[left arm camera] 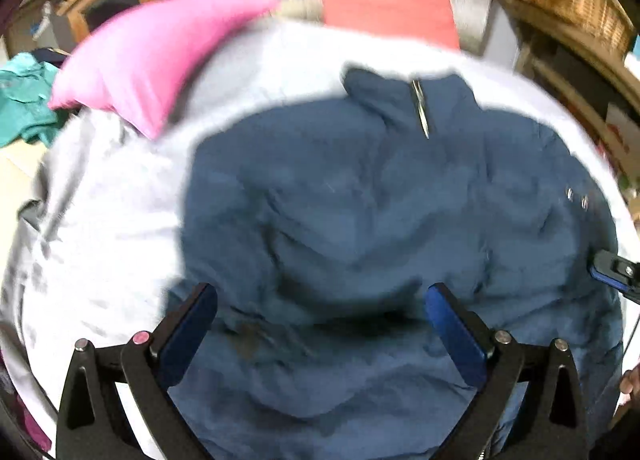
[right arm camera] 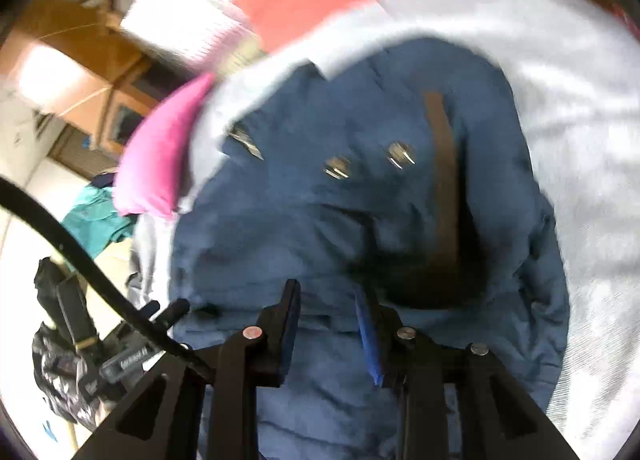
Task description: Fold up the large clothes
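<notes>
Wide-spread left gripper [left arm camera: 320, 300] and narrower right gripper [right arm camera: 329, 296] hover over navy jacket [left arm camera: 380, 199].

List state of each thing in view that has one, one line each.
blue jacket: spread on the bed, rumpled, collar zipper shut.
left gripper: open wide over the jacket, holding nothing.
right gripper: open a little, nothing seen between the fingers.
pink pillow: lying on the bedsheet, apart from the jacket.
bedsheet: wrinkled.
</notes>
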The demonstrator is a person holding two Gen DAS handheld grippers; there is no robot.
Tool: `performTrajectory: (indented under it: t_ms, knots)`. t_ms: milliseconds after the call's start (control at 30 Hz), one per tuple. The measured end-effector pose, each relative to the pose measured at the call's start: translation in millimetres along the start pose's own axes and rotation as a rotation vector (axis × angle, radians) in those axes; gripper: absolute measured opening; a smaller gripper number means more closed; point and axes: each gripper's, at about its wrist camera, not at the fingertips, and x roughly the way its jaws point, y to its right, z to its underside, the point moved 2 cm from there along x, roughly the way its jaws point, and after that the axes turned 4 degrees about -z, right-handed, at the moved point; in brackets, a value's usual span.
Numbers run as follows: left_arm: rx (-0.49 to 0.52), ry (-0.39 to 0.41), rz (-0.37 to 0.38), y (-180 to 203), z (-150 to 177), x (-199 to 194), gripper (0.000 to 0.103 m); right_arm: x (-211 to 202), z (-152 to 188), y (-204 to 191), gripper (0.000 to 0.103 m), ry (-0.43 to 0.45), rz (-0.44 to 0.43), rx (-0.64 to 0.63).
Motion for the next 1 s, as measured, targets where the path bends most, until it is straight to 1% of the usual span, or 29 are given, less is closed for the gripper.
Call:
performTrajectory:
  t_ms: [67, 100, 133, 200, 267, 300, 333, 367, 400, 433, 500, 567, 633, 700, 733, 833, 900, 933, 967, 1000]
  knots:
    - [-0.022, 0.01, -0.047, -14, -4, 3, 0.103, -4, 1, -13, 0.032, 0.04, 0.009, -0.055]
    - [-0.038, -0.015, -0.075, -23, -4, 11, 0.103, -3, 1, -16, 0.031, 0.044, 0.016, -0.068]
    - [-0.049, -0.033, -0.082, -28, -3, 17, 0.103, 3, 2, -19, 0.029, 0.037, 0.024, -0.083]
    - [-0.094, -0.085, -0.087, -41, -1, 37, 0.103, 13, 2, -22, 0.029, 0.024, 0.014, -0.083]
    - [-0.123, -0.116, -0.086, -48, 2, 49, 0.103, 25, 1, -23, 0.029, 0.016, 0.013, -0.087]
    - [-0.13, -0.129, -0.086, -50, 3, 55, 0.103, 34, 1, -23, 0.029, -0.004, 0.028, -0.086]
    - [-0.132, -0.158, -0.076, -51, 6, 62, 0.103, 41, 1, -22, 0.029, -0.028, 0.047, -0.083]
    - [-0.132, -0.176, -0.066, -51, 8, 65, 0.103, 53, 2, -18, 0.029, -0.063, 0.072, -0.071]
    - [-0.138, -0.19, -0.059, -52, 9, 68, 0.103, 57, 2, -14, 0.029, -0.075, 0.073, -0.046]
    - [-0.146, -0.188, -0.058, -53, 8, 66, 0.103, 57, 1, -13, 0.029, -0.075, 0.069, -0.033]
    - [-0.134, -0.163, -0.062, -53, 5, 56, 0.103, 49, -1, -15, 0.029, -0.068, 0.055, -0.024]
    - [-0.117, -0.108, -0.061, -51, -2, 41, 0.103, 37, -3, -21, 0.029, -0.044, 0.031, -0.043]
    - [-0.109, -0.04, -0.029, -46, -8, 23, 0.103, 25, -6, -25, 0.029, -0.02, 0.029, -0.059]
    - [-0.099, 0.0, 0.009, -40, -13, 14, 0.103, 10, -12, -17, 0.029, 0.012, 0.048, -0.041]
    - [-0.088, 0.011, 0.021, -35, -14, 13, 0.103, 2, -16, -8, 0.029, 0.027, 0.064, -0.009]
    - [-0.046, -0.007, 0.013, -23, -17, 20, 0.103, -11, -27, 17, 0.031, 0.033, 0.137, 0.04]
    - [-0.027, -0.071, -0.017, -14, -13, 37, 0.103, -19, -33, 33, 0.032, 0.048, 0.118, 0.094]
    - [-0.02, -0.115, -0.009, -10, -10, 46, 0.103, -24, -36, 40, 0.032, 0.059, 0.106, 0.123]
    - [-0.017, -0.14, -0.005, -9, -10, 55, 0.103, -27, -38, 45, 0.032, 0.067, 0.103, 0.141]
    - [-0.02, -0.148, -0.01, -8, -9, 59, 0.103, -30, -40, 50, 0.032, 0.073, 0.109, 0.151]
